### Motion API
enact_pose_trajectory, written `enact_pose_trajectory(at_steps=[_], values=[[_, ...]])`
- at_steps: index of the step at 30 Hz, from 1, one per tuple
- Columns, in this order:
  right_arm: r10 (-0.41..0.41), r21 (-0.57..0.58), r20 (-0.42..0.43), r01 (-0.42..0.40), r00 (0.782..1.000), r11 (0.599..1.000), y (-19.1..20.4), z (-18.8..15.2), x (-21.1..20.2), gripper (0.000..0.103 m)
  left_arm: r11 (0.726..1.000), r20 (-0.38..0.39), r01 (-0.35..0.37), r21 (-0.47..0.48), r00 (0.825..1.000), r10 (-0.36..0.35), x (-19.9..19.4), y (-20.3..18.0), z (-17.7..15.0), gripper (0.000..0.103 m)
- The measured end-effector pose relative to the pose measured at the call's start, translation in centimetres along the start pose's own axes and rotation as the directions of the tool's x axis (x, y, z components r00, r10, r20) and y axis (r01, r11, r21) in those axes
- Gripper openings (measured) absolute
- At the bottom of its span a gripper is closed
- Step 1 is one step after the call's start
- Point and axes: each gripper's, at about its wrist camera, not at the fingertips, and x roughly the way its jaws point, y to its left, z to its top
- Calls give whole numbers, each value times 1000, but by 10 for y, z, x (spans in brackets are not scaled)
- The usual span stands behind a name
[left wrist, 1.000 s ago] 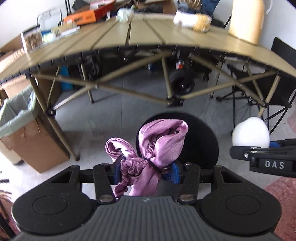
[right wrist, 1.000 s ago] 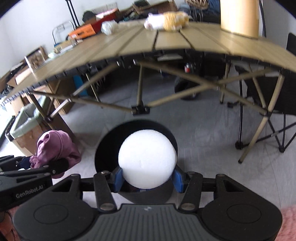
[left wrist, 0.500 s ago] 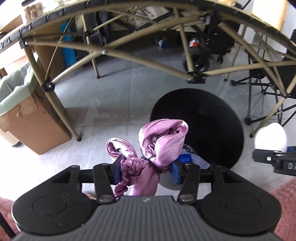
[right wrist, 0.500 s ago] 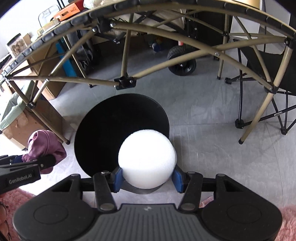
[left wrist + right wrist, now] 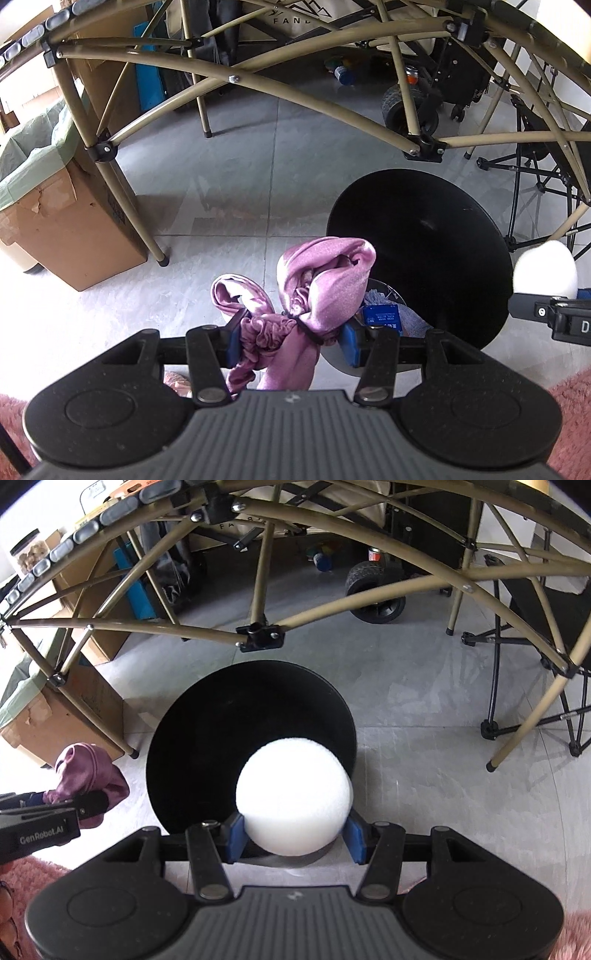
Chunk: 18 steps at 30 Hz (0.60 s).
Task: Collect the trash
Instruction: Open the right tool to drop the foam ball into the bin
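Scrunchie & foam ball above bin

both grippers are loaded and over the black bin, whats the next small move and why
Probably open the right gripper first. Its white foam ball sits in front of the round black bin, so it looks likely to drop in. The left gripper, shut on the pink satin scrunchie, hangs nearer the bin's edge and may need a nudge further over it before letting go.
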Motion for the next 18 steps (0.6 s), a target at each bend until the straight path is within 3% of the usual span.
enact_pose_trajectory(at_steps=[18], values=[[-3, -95, -62, -3, 998, 996, 45, 37, 48, 52, 998, -13, 12, -66, 1000, -13, 7, 18, 7, 51]])
